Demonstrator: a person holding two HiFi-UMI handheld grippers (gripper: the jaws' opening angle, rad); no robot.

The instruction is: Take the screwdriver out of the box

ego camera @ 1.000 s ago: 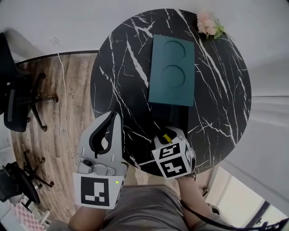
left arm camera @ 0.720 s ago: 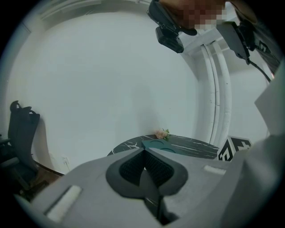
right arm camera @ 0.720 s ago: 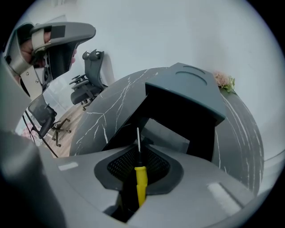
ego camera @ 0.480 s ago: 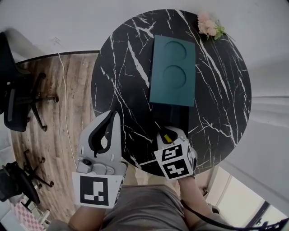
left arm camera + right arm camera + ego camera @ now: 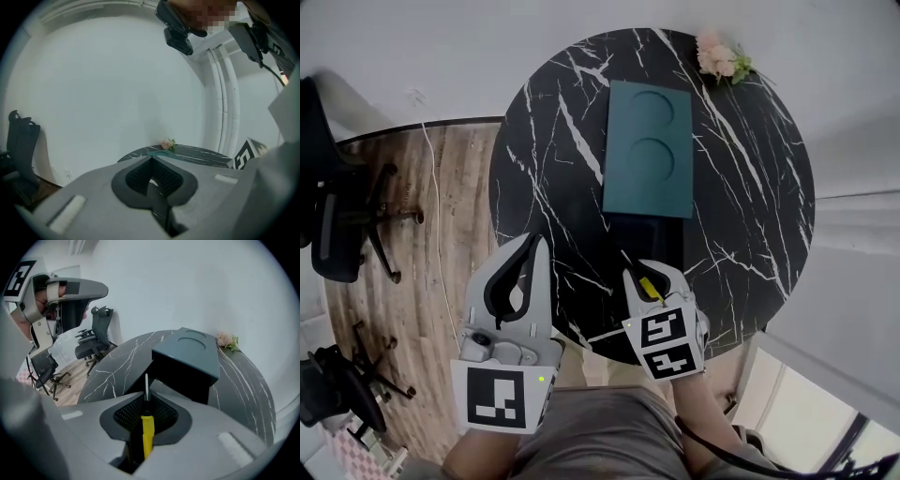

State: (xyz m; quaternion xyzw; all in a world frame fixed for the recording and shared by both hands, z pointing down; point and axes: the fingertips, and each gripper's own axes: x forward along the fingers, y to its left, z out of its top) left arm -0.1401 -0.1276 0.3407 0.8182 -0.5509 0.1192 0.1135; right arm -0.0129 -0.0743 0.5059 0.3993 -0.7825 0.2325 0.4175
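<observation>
A teal box (image 5: 647, 150) lies on the round black marble table (image 5: 544, 187), its dark open end (image 5: 654, 239) facing me. My right gripper (image 5: 649, 277) hovers just in front of that opening. Its jaws have just been closing and are now shut on the yellow-handled screwdriver (image 5: 147, 430). The thin metal shaft points toward the box (image 5: 187, 352). The yellow handle (image 5: 650, 289) shows between the jaws in the head view. Off the table's left edge, my left gripper (image 5: 528, 248) is held with its jaws together and nothing in them.
Pink flowers (image 5: 717, 56) sit at the table's far edge. Black office chairs (image 5: 337, 225) stand on the wooden floor to the left. A white wall rises behind the table. The table's near rim runs just under my right gripper.
My right gripper has risen slightly with the screwdriver between its jaws, drawing a little away from the box opening. The left gripper has stayed where it was.
</observation>
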